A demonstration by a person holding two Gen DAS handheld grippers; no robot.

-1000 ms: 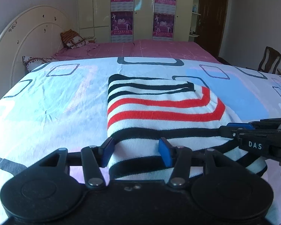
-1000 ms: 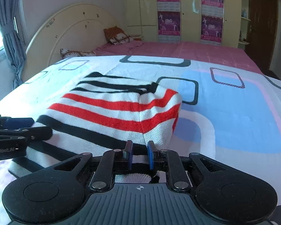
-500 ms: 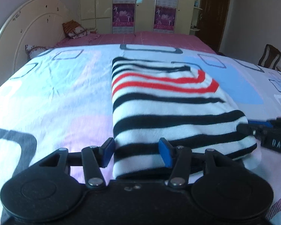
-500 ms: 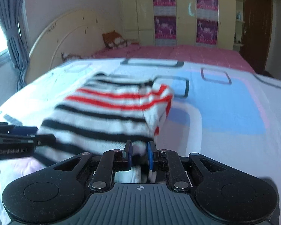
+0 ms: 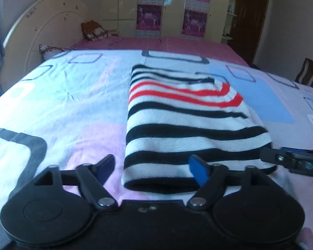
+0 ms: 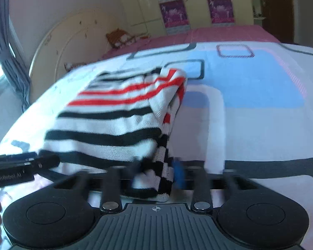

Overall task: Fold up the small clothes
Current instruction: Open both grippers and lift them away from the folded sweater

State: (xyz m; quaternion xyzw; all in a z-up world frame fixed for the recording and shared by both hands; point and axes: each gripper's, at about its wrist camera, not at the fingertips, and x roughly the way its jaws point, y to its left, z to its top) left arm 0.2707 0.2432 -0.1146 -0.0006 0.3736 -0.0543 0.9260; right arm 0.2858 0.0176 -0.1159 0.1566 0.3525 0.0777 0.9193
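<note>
A: Two grippers we hold over the bed now. What do we see from the left one?

B: The left gripper (image 5: 151, 168) has its fingers wide apart, and between them lies the near edge of the striped sweater (image 5: 185, 123). The left blue pad (image 5: 105, 165) stands on the sheet just beside the cloth, the right pad is over its near hem. We cannot tell if the pads touch the cloth.

A: And the sweater itself, where is it?

B: It lies folded on the patterned bedsheet (image 5: 58, 108), a long rectangle with black stripes near us and red stripes further away. Behind it is the pink blanket (image 5: 177, 43) and the round headboard (image 5: 43, 29).

A: What about the right side?

B: In the right wrist view the right gripper (image 6: 156, 174) is blurred. Its fingers stand somewhat apart, and the right corner of the sweater (image 6: 123, 112) hangs down between them. If they press on the cloth or only frame it, we cannot tell. On this side the sweater is a little raised from the bedsheet (image 6: 250, 112) and its edge is bunched.

A: Do we see one gripper from the other?

B: Yes, the left gripper (image 6: 25, 166) shows at the left border, touching the sweater's near corner
</note>
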